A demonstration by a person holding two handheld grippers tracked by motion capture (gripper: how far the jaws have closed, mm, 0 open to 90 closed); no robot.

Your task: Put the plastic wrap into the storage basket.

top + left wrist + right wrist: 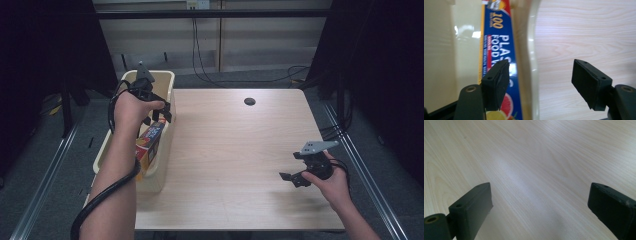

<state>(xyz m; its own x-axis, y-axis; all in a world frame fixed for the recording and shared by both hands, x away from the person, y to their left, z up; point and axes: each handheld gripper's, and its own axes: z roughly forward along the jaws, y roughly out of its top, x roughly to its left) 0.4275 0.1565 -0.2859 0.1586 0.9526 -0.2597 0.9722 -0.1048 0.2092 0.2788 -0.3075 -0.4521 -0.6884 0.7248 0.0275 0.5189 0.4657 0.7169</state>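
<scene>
A long blue food wrap box [150, 142] with red and yellow print lies in the cream plastic bin [167, 82] at the table's left edge. In the left gripper view the food wrap box [497, 42] runs along the bin's wall [530, 57]. My left gripper [159, 114] hangs open above the bin's right rim, its jaws straddling that rim, with nothing held. The left gripper [540, 85] has one jaw over the box and one over the table. My right gripper [294, 178] is open low over the table's right front, and the right gripper [541, 207] has bare wood between its jaws.
The wooden table [235, 150] has a round cable hole [249, 101] near its far edge. Cables [200, 55] hang against the back wall. Metal rails [45, 175] run along the floor on both sides.
</scene>
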